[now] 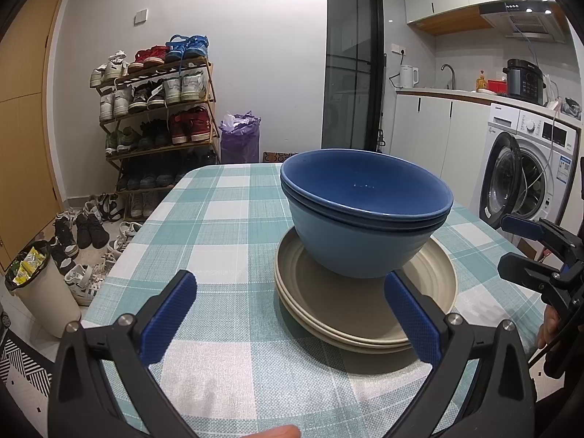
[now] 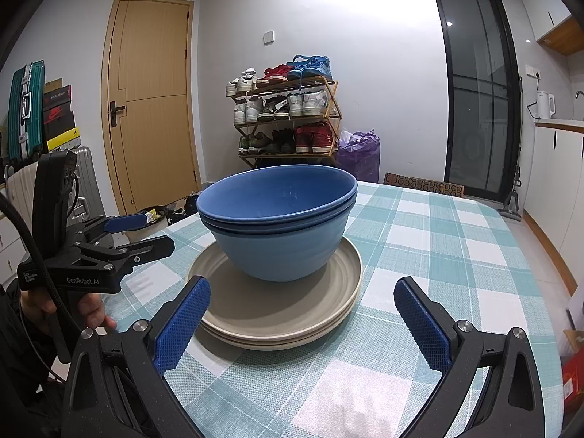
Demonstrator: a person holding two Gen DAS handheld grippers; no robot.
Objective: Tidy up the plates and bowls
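Two nested blue bowls [image 1: 365, 215] stand on a stack of beige plates [image 1: 365, 314] on the checked table; the bowls [image 2: 277, 219] and plates [image 2: 277, 314] also show in the right wrist view. My left gripper [image 1: 290, 288] is open and empty, just short of the plates, its right finger beside their near rim. It also shows at the left of the right wrist view [image 2: 146, 233]. My right gripper [image 2: 303, 295] is open and empty, facing the stack from its near side. It shows at the right edge of the left wrist view [image 1: 511, 244].
The teal checked tablecloth [image 1: 219, 226] covers the table. A shoe rack [image 1: 157, 109], loose shoes and a bin [image 1: 40, 288] stand on the floor beyond the table's left edge. A washing machine [image 1: 525, 168] and kitchen counter are to the right.
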